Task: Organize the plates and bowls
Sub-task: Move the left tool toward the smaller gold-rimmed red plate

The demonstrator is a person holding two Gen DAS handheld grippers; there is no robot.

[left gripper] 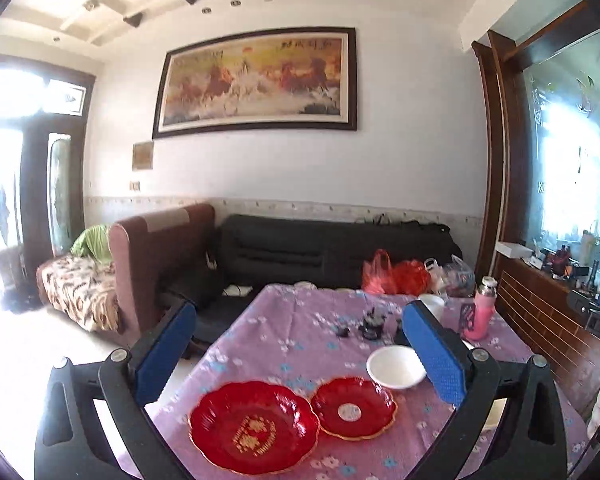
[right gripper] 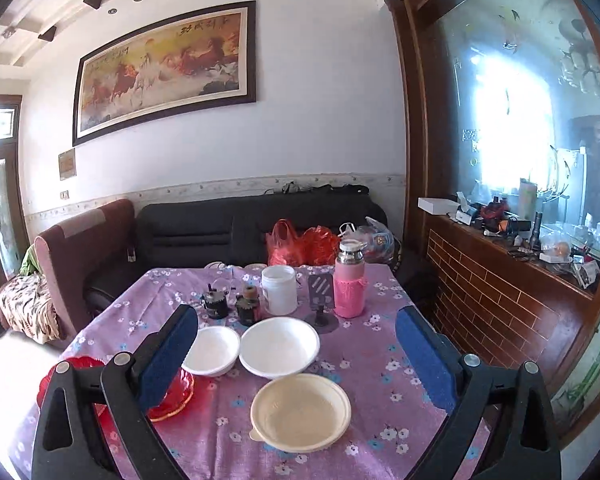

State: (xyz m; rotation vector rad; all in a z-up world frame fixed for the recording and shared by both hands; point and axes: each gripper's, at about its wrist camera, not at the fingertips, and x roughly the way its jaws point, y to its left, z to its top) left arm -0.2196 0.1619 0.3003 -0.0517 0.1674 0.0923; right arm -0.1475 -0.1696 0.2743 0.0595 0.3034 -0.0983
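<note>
In the left wrist view a large red scalloped plate and a smaller red plate lie side by side on the purple floral tablecloth, with a white bowl behind them. My left gripper is open and empty above them. In the right wrist view two white bowls and a cream bowl sit on the cloth; the red plates show partly behind the left finger. My right gripper is open and empty above the bowls.
At the table's far side stand a white jar, a pink flask, a phone stand and two small dark gadgets. Red bags lie on a black sofa. A wooden counter runs along the right.
</note>
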